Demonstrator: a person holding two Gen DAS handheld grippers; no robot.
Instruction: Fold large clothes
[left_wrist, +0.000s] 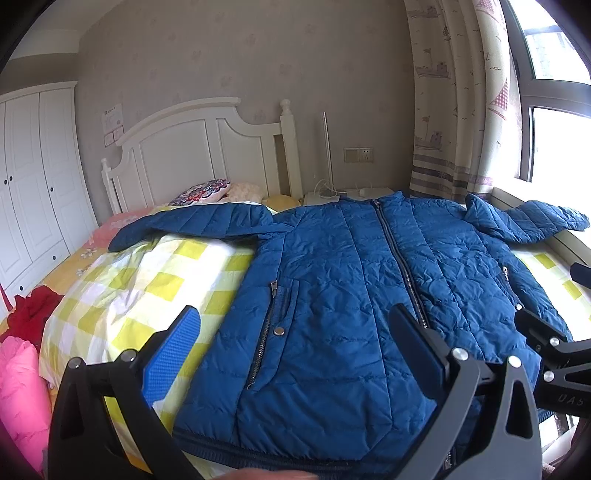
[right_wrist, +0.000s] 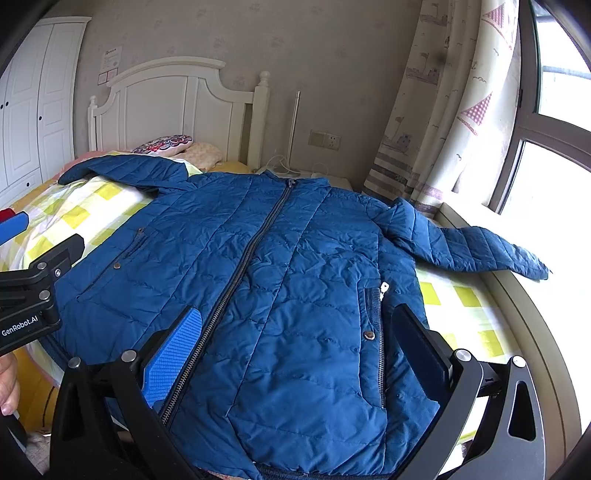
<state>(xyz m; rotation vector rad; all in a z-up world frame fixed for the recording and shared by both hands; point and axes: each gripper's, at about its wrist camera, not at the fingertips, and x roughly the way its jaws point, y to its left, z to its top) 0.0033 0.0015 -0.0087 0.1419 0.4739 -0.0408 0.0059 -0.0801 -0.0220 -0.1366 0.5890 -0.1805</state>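
I see jacket (left_wrist: 351, 280) flat, zipped, sleeves spread on bed (left_wrist: 147, 280). Left tool (left_wrist: 295, 325) agape over hem; right tool (right_wrist: 299, 325) agape likewise, both empty.

The puffer jacket (right_wrist: 280, 266) is a deep blue with quilted stitching and a grey zipper. Under it the bedsheet (left_wrist: 147, 288) is yellow and white check. Headboard (left_wrist: 192, 147) and wardrobe (left_wrist: 33, 177) are both white. Curtain (right_wrist: 443, 110) is cream with little pink checked sailboats, I think. There's a pink bundle (left_wrist: 18, 398) and something red (left_wrist: 33, 310) too.
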